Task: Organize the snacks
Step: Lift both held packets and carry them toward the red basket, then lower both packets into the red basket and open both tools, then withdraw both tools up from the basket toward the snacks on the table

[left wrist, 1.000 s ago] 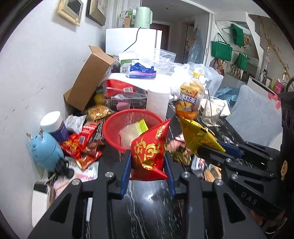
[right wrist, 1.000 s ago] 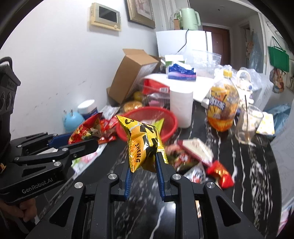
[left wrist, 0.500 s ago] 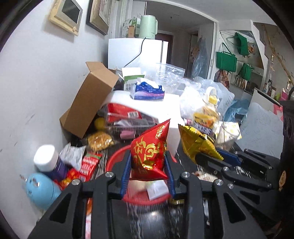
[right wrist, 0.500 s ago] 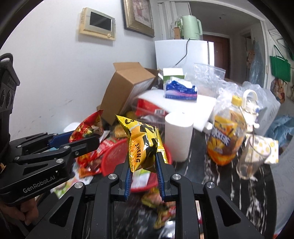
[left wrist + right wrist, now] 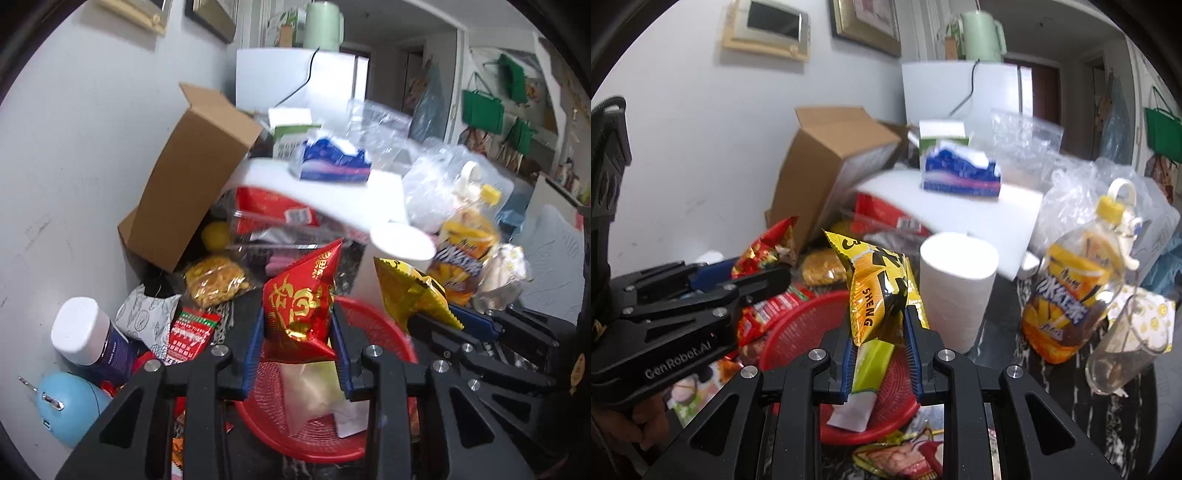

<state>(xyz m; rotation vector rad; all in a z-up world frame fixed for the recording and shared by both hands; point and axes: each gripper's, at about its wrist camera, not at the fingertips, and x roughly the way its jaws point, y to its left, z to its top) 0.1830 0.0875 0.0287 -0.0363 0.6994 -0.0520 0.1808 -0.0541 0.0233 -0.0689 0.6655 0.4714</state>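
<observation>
Left gripper (image 5: 297,332) clamps crinkly red foil packet (image 5: 301,299); right gripper (image 5: 879,328) clamps glossy yellow packet (image 5: 877,284); meshed red basket (image 5: 384,332) below.

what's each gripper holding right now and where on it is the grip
Left gripper pinches the red snack packet by its lower end. Right gripper pinches the yellow snack packet by its lower part.

A puffy red snack bag (image 5: 301,306) with gold lettering stands upright above the near rim of a red mesh basket (image 5: 373,325). A crinkled yellow and black snack bag (image 5: 879,288) stands upright over the same basket, which holds a pale green packet (image 5: 866,373).
</observation>
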